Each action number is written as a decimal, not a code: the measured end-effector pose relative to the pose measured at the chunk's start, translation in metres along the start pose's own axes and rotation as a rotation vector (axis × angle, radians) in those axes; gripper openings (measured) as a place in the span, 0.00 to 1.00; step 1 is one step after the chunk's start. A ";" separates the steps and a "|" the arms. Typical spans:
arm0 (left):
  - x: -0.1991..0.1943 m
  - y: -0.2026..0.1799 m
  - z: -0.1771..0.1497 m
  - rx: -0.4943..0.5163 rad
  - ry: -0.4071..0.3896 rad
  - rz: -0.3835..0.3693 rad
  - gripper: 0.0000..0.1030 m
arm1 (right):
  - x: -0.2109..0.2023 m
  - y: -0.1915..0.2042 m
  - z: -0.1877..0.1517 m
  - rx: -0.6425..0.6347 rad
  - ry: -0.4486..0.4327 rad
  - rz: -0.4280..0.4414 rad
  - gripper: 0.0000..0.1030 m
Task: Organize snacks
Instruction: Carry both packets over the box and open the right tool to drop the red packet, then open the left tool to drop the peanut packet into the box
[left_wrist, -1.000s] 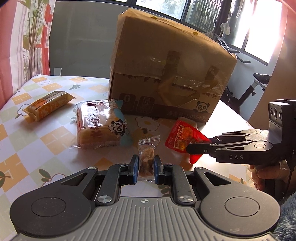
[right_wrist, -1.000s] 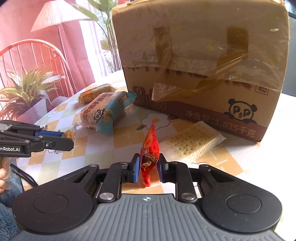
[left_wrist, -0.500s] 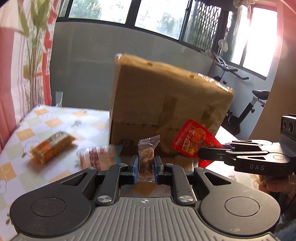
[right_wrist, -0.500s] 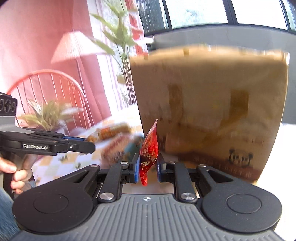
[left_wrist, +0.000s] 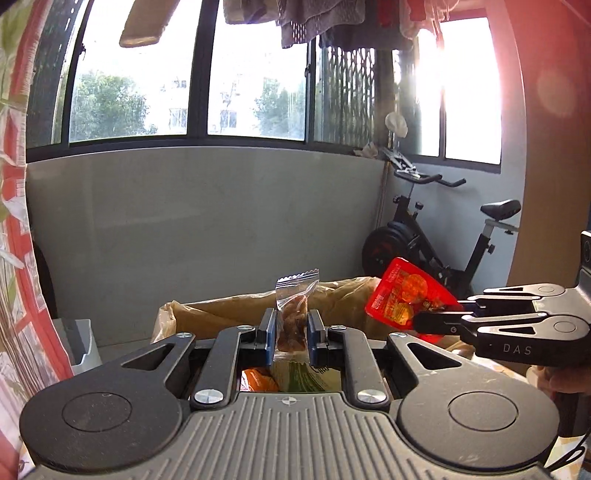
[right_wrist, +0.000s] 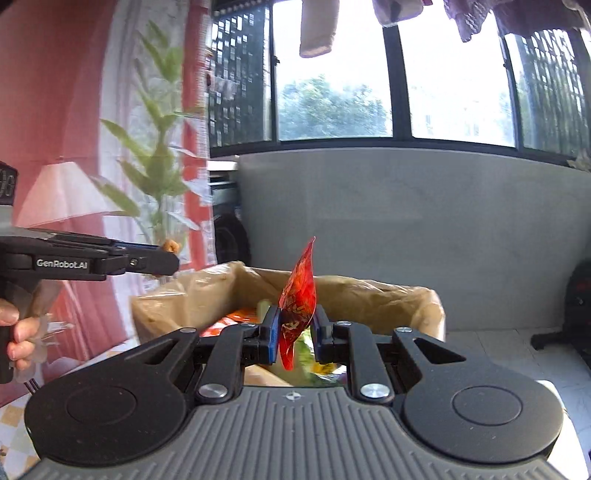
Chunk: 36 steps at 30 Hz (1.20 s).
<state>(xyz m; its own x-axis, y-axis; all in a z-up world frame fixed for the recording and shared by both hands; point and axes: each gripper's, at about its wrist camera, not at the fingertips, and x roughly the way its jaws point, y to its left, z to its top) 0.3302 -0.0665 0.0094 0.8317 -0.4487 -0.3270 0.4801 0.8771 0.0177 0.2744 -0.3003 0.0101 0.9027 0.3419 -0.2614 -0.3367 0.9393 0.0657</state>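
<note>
Left gripper clamped on a small clear snack packet, brown pieces inside, crimped top standing up past the fingertips. Right gripper pinched shut on a red snack pouch, edge-on between the blue pads and poking above and below them. Beyond and below both sets of fingers, an open cardboard box (flaps up, colourful wrappers showing inside, blurred). Red pouch just right of the left fingers in the left wrist view, near the clear packet, not touching. Exercise bike far behind.

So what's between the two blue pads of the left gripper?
A small clear snack packet with brown pieces inside, pinched there above the open cardboard box; the left wrist view shows it.
</note>
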 end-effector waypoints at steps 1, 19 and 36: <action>0.013 -0.004 0.000 0.001 0.027 0.013 0.18 | 0.009 -0.007 -0.001 0.016 0.026 -0.024 0.18; -0.017 0.005 -0.025 -0.040 0.084 0.125 0.85 | -0.026 -0.001 -0.023 0.099 -0.013 -0.040 0.55; -0.096 0.062 -0.116 -0.187 0.176 0.243 0.89 | -0.034 0.045 -0.108 0.178 0.167 0.070 0.58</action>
<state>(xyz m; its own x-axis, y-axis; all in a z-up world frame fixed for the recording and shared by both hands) 0.2479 0.0508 -0.0679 0.8465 -0.2008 -0.4930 0.2010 0.9781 -0.0532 0.1993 -0.2725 -0.0814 0.8168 0.4110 -0.4049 -0.3313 0.9087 0.2540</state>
